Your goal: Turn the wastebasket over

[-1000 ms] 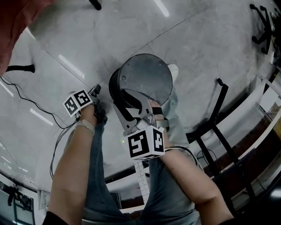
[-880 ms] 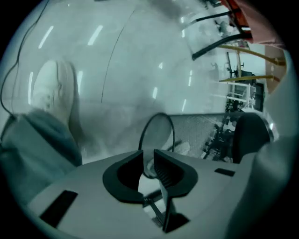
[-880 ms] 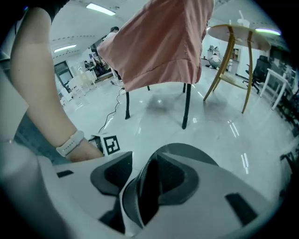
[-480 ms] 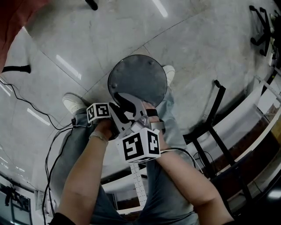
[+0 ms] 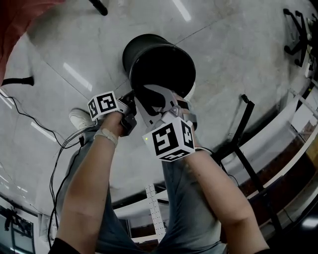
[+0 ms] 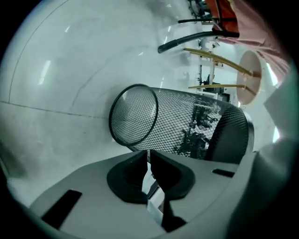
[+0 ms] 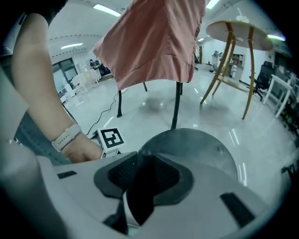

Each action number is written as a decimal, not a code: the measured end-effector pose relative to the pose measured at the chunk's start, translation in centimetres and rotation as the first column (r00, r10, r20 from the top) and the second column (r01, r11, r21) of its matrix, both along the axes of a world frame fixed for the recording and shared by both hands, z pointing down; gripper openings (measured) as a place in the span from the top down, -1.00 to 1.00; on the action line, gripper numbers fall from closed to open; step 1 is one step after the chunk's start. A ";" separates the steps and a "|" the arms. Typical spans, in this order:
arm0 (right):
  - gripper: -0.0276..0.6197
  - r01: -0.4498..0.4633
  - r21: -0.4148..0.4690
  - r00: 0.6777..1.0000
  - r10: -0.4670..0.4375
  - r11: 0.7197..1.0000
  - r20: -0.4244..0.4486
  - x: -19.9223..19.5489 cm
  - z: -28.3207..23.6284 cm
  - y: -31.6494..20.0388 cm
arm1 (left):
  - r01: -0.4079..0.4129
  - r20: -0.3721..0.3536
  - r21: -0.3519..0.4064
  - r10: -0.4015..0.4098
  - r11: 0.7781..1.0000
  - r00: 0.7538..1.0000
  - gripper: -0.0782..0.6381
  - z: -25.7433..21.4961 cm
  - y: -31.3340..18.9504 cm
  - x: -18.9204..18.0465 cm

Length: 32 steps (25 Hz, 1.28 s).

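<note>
Head view hides the mouth of the wastebasket.

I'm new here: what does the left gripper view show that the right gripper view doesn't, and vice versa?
Only the left gripper view shows the black wire-mesh wastebasket from the side: its see-through mesh wall and a round rim. Only the right gripper view shows its solid grey closed end, a person's forearm with a pale wristband and ceiling lights. Both show the wastebasket, the pink hanging cloth, the round wooden table and the glossy pale floor.
</note>
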State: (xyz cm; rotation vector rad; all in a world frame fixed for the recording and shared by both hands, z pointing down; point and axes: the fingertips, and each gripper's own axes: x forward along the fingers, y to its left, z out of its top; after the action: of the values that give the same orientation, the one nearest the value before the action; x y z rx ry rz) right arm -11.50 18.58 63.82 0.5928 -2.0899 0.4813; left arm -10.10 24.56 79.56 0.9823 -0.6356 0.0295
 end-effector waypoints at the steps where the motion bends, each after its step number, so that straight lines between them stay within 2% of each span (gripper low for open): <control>1: 0.57 0.004 0.002 1.000 -0.004 1.000 0.003 0.1 -0.1 -0.6 | 0.009 0.000 0.008 -0.009 1.000 1.000 0.70 -0.2 -0.6 0.1; 6: 0.57 0.013 -0.010 1.000 -0.013 1.000 0.003 0.2 0.1 -2.1 | 0.023 0.005 0.007 -0.023 1.000 1.000 0.70 -0.7 -2.2 0.4; 9: 0.58 0.018 -0.028 1.000 -0.018 0.999 0.002 0.0 0.1 -2.4 | -0.002 0.011 -0.002 0.002 1.000 1.000 0.70 -1.7 -2.1 0.2; 13: 0.58 -0.081 -0.038 0.995 0.083 0.996 0.051 0.5 -2.9 -4.1 | -0.156 0.076 0.002 0.156 0.988 0.985 0.70 -4.8 -0.6 -0.4; 15: 0.58 -0.162 -0.063 0.980 0.168 0.985 0.105 1.2 -5.4 -5.0 | -0.230 0.124 0.049 0.222 0.972 0.967 0.70 -7.5 -0.6 -0.7; 16: 0.59 -0.205 -0.079 0.967 0.214 0.976 0.139 1.5 -6.8 -5.3 | -0.277 0.154 0.098 0.260 0.956 0.953 0.70 -9.3 -1.0 -0.7; 17: 0.62 -0.247 -0.094 0.950 0.260 0.964 0.172 2.0 -8.3 -5.6 | -0.334 0.185 0.160 0.305 0.929 0.934 0.70 -11.4 -1.6 -0.5; 18: 0.65 -0.287 -0.107 0.931 0.303 0.952 0.204 2.6 -10.0 -5.9 | -0.395 0.216 0.227 0.349 0.890 0.912 0.70 -13.7 -2.4 -0.2; 21: 0.83 -0.388 -0.131 0.861 0.410 0.912 0.301 4.9 -15.8 -6.8 | -0.524 0.308 0.424 0.426 0.739 0.851 0.70 -21.8 -5.3 1.0; 23: 0.88 -0.429 -0.133 0.821 0.447 0.894 0.356 6.7 -19.9 -6.9 | -0.567 0.361 0.531 0.437 0.630 0.824 0.70 -28.0 -6.9 1.7; 25: 0.88 -0.452 -0.121 0.799 0.461 0.884 0.385 8.3 -24.1 -6.3 | -0.590 0.402 0.599 0.434 0.541 0.806 0.70 -34.2 -7.7 2.1; 27: 0.89 -0.470 -0.109 0.784 0.471 0.876 0.405 9.4 -28.5 -5.5 | -0.594 0.427 0.642 0.418 0.485 0.802 0.72 -40.1 -8.2 2.0; 30: 0.89 -0.489 -0.050 0.768 0.457 0.871 0.448 10.3 -34.3 -6.2 | -0.579 0.458 0.708 0.362 0.404 0.812 0.74 -47.5 -10.8 1.8; 32: 0.89 -0.524 -0.014 0.742 0.464 0.851 0.484 10.8 -37.9 -7.2 | -0.579 0.483 0.738 0.328 0.347 0.812 0.74 -51.8 -12.4 1.8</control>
State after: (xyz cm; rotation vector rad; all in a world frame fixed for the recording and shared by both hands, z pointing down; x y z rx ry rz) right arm -0.73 11.39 25.91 1.2308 -2.4248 0.8772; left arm -8.31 12.14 27.73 2.2067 -0.5698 0.3878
